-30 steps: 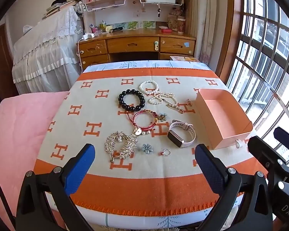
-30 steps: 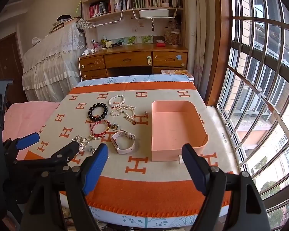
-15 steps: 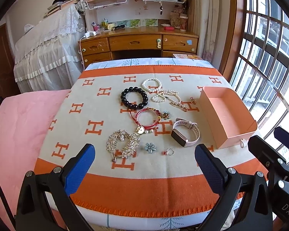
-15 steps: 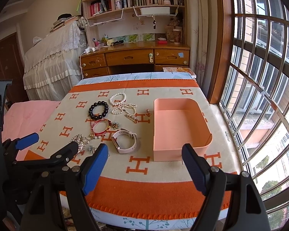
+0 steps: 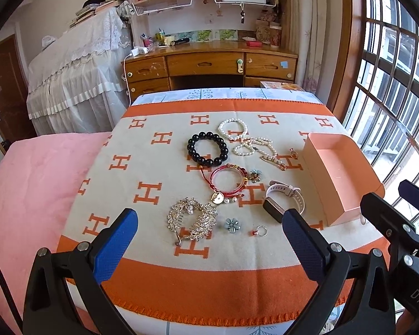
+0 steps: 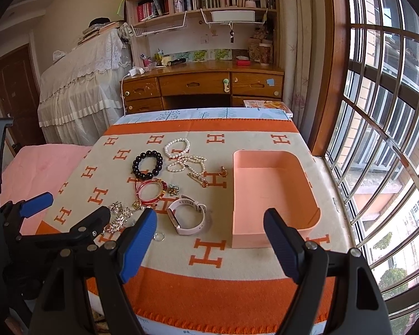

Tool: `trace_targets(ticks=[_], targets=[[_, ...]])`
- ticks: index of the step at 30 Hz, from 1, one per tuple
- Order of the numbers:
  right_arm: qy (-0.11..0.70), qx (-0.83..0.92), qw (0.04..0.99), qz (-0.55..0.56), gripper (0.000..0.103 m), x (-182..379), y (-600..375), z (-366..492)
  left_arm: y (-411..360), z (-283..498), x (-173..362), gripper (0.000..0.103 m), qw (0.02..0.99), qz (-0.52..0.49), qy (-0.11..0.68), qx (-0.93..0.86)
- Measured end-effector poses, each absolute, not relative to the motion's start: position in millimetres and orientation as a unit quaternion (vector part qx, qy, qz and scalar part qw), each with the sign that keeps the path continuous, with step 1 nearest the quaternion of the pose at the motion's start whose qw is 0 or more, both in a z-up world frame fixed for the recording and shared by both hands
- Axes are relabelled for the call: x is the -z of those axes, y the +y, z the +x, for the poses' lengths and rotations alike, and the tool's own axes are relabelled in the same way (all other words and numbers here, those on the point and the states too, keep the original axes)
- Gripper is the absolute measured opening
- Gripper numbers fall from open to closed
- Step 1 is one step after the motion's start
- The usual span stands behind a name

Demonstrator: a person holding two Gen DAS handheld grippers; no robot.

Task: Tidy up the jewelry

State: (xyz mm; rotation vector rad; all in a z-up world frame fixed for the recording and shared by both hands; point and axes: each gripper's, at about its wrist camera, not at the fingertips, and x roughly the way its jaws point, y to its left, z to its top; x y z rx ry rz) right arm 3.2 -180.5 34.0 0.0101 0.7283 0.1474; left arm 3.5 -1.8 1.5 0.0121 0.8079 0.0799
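Left wrist view: the jewelry lies loose in the middle of the orange and cream blanket (image 5: 159, 276). The pink open cardboard box (image 5: 346, 173) sits empty to its right. The left gripper (image 5: 209, 240) and right gripper (image 6: 209, 237) both hover near, fingers spread wide, holding nothing. The silver sparkly hair comb (image 5: 192, 219) could snag the red cord bracelet (image 5: 227, 180) touching it. The small silver ring (image 5: 261, 231) could roll. The near blanket is bare, with room to move.

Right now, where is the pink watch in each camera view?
Left wrist view: the pink watch lies right of centre, just left of the pink box.
Right wrist view: the watch lies left of centre, again left of the box.
Shared landmark: the box.
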Motion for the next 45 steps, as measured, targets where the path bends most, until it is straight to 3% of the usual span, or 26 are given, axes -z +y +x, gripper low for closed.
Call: trace_targets(ticks=[24,45], targets=[[0.363,-0.06,0.93,-0.005,0.08,-40.3,-172.8,24.3,-0.5,38.0,-5.4,0.102,0.912,0.021,0.409,-0.018],[0.385,-0.078,0.919,-0.039,0.08,-32.6,-152.6,92.0,38.0,98.8,-17.4,0.102,0.911,0.037,0.407,-0.045]])
